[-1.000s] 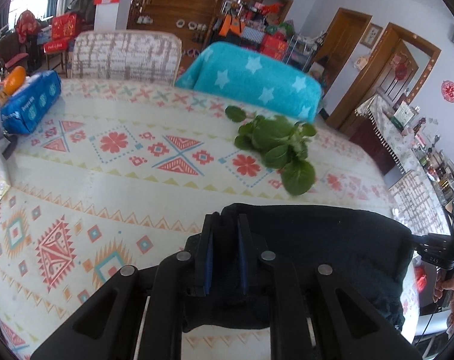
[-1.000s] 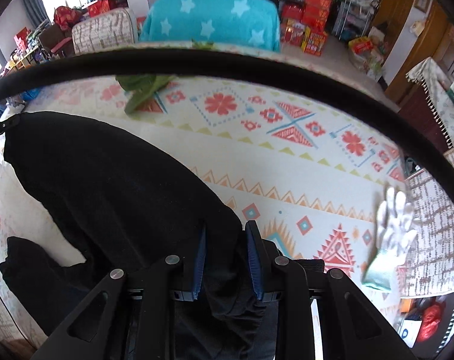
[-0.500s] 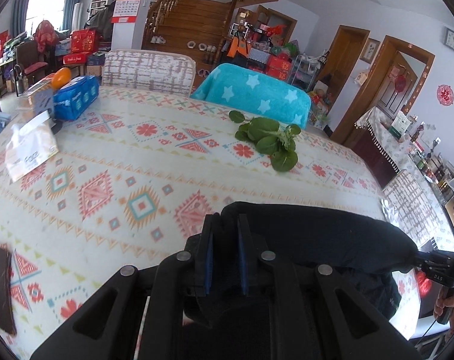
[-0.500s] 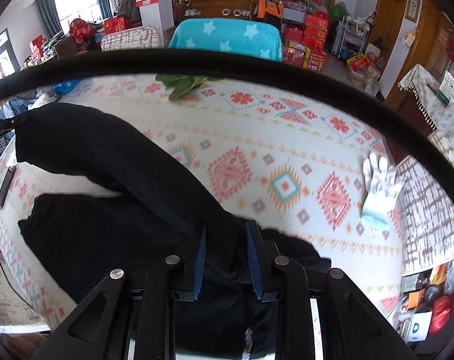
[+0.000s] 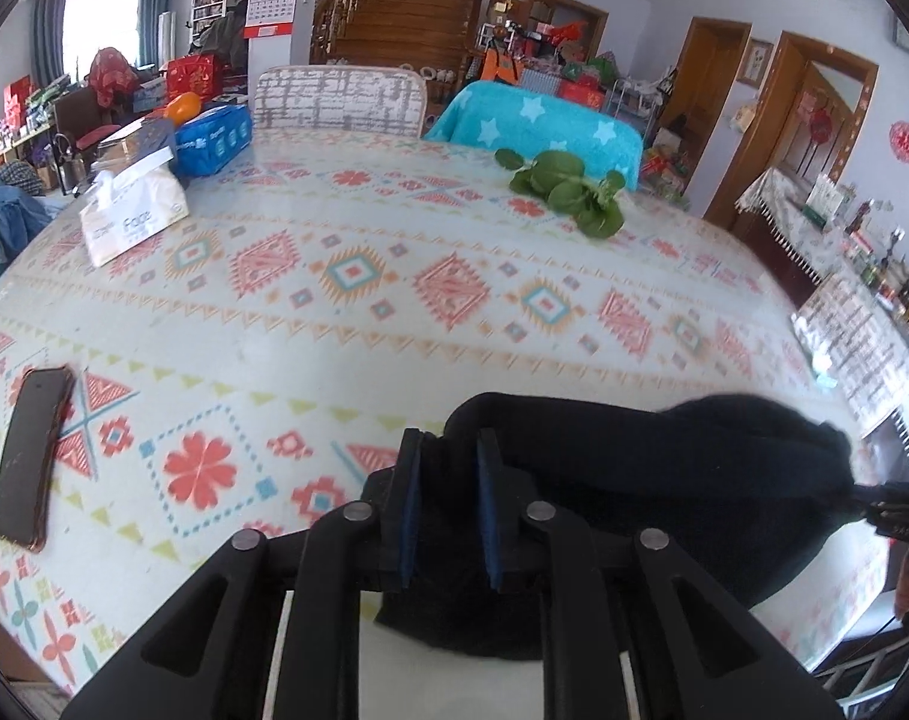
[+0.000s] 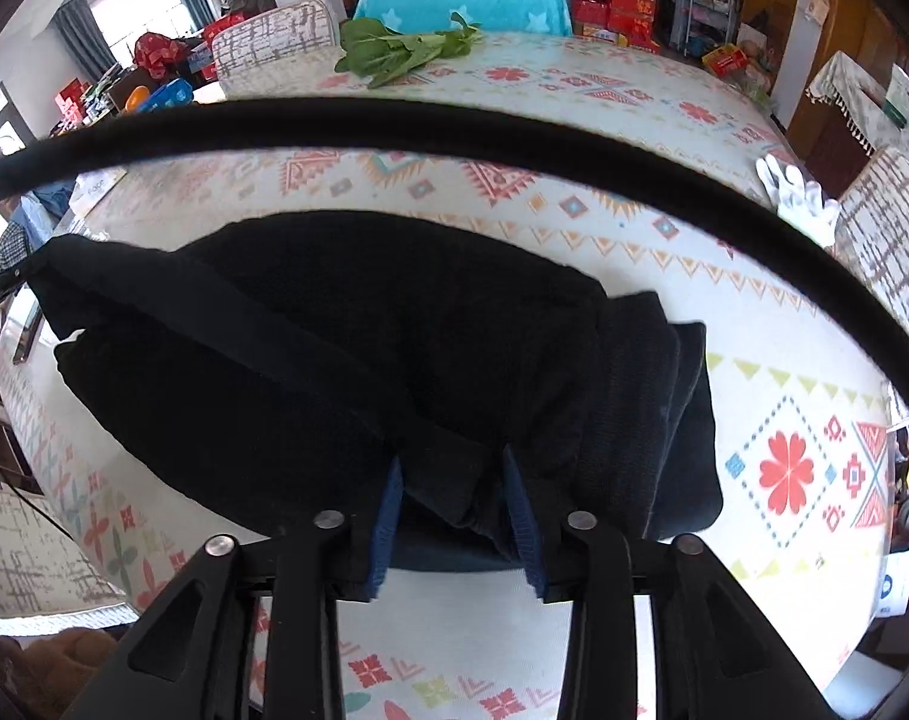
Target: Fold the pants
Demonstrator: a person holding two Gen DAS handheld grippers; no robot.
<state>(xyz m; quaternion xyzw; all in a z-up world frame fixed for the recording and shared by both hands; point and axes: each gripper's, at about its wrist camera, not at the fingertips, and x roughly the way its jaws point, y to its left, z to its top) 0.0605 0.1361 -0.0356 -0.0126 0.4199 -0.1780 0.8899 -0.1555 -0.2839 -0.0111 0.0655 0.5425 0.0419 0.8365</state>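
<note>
The black pants (image 6: 364, 348) lie in a folded bundle on the patterned tablecloth (image 5: 364, 276) near the table's front edge. My left gripper (image 5: 445, 462) is shut on one end of the pants (image 5: 634, 468); the cloth fills the gap between its blue pads. My right gripper (image 6: 451, 480) is shut on the other end, with black fabric bunched between its pads. The upper layer sags from both grippers over the layer below. The right gripper's tip also shows at the right edge of the left wrist view (image 5: 898, 504).
A dark phone (image 5: 31, 462) lies at the left. A tissue pack (image 5: 133, 219), a blue bag (image 5: 214, 138) and leafy greens (image 5: 568, 189) sit further back. A white glove (image 6: 796, 195) lies at the right. Chairs stand behind the table. A black cable (image 6: 454, 126) arcs across the right wrist view.
Both grippers have pulled back towards the front of the table and come down with the pants. The held layer now lies over the lower layer, folded in half.
</note>
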